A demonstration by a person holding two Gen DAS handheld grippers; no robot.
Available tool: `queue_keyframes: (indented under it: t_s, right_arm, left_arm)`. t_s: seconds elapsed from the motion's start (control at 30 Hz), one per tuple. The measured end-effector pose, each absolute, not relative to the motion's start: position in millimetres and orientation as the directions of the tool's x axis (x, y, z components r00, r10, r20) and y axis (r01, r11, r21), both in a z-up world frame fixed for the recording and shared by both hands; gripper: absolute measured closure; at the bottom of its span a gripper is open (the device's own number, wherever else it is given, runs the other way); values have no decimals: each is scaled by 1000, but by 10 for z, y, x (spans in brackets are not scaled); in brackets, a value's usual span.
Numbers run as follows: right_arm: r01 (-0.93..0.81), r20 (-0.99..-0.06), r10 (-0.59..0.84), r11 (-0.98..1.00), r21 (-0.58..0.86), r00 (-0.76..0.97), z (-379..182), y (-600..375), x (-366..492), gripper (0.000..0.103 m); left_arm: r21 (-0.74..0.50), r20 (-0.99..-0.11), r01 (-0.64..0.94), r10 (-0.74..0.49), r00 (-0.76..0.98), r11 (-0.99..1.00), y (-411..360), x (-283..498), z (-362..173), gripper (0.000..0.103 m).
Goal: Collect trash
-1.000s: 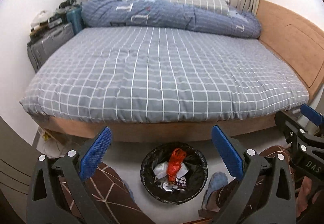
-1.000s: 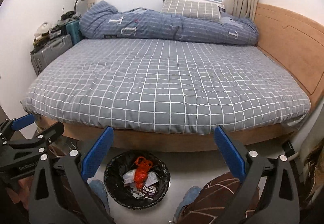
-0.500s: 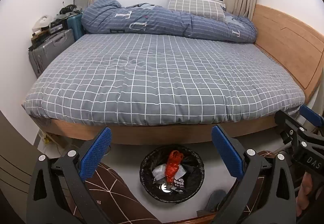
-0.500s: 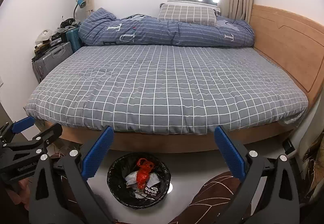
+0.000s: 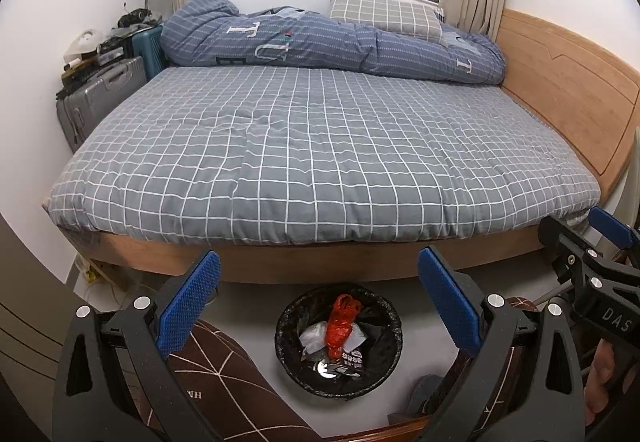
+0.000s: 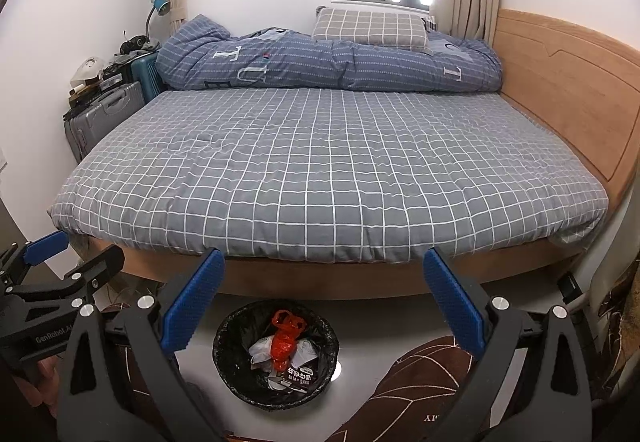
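A black-lined trash bin (image 5: 338,342) is seen on the floor (image 5: 248,302) by the bed's near edge (image 5: 320,262). Inside: a red plastic bag (image 5: 340,324) atop white crumpled wrappers (image 5: 312,336), plus a dark printed packet (image 5: 352,357); the rest can't be made out. Left tongs (image 5: 320,306) and right tongs (image 6: 322,302) are both spread wide, nothing held, w/ the bin framed between the blue pads. Brown patterned trousers (image 5: 212,390) are cut off at the bottom edge.
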State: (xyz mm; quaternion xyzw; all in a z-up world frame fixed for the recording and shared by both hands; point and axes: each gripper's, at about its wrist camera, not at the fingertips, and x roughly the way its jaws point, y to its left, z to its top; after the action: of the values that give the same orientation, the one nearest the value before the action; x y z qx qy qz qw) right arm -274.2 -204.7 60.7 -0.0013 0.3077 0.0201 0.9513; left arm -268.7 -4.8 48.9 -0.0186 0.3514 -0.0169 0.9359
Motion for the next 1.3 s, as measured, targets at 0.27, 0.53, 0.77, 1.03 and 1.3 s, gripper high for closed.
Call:
queue_keyframes:
  t_s: [0.27,0.53,0.77,1.03,1.3]
  right_arm:
    - [-27,-590,30,1000,14,807,601,-2052,-2735,8]
    - [-25,-588,29,1000,16,809,604,-2077,-2712,8]
    - [-25,-590,28,1000,14,807,599,-2087,-2702,8]
    - [-26,-594,27,1000,10,804,571,-2060,-2695,8]
    - [-26,-597,26,1000,9,802,555,-2050,-2687,8]
  left_arm:
    - [-45,-659,22,-47,751,999,-75,-2694,474,6]
    - [-44,-654,19,-43,755,999,-56,-2675,486,6]
    - [-30,-656,16,-32,754,999,-58,-2665,495,6]
    - [-24,-662,22,-32,749,999,-77,-2639,468,6]
    - [-16,-659,27,-31,752,1000,-94,-2646,444,6]
